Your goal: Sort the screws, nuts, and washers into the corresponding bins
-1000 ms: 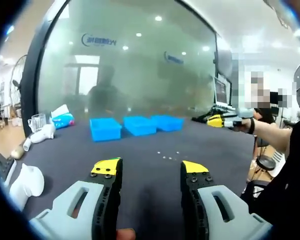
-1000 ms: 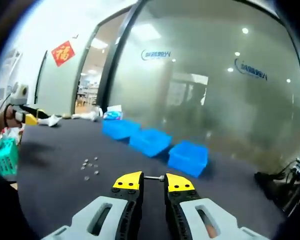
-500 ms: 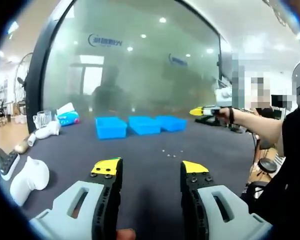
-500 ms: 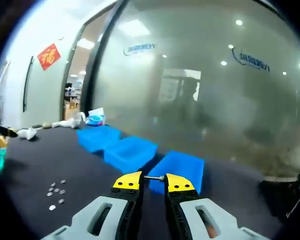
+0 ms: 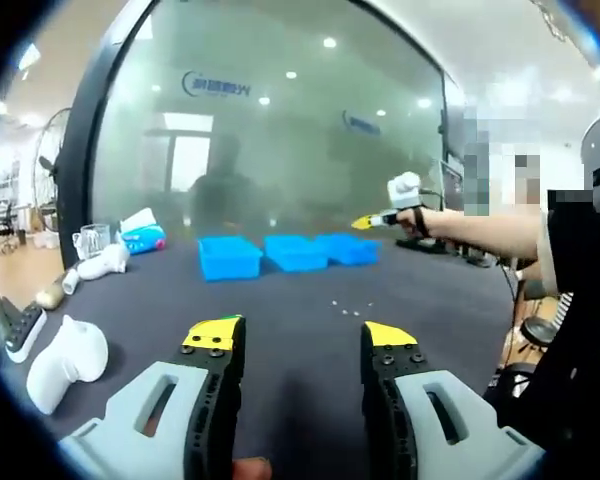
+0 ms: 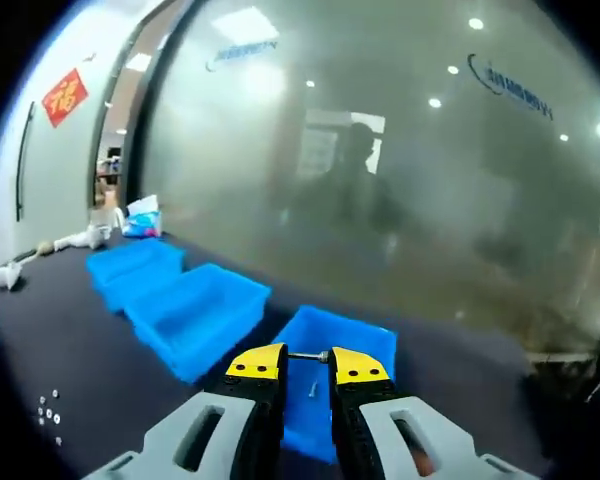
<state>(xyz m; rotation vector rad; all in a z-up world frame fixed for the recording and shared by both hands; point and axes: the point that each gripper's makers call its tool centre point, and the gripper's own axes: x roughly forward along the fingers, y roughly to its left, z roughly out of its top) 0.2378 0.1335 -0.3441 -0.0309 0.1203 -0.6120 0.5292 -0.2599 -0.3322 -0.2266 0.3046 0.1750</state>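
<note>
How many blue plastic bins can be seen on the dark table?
3, in a row before the glass wall: the first blue plastic bin near the tissue pack, the middle bin, and the last bin under the right gripper holding a screw.

We are in an office-like workspace, judging by the frosted glass partition point(image 5: 280, 130) printed with blue company logos point(image 5: 215, 87), the recessed ceiling lights reflected in it, a computer monitor point(image 5: 450, 190) at a desk, and the red paper decoration point(image 6: 62, 96) beside a doorway.
</note>
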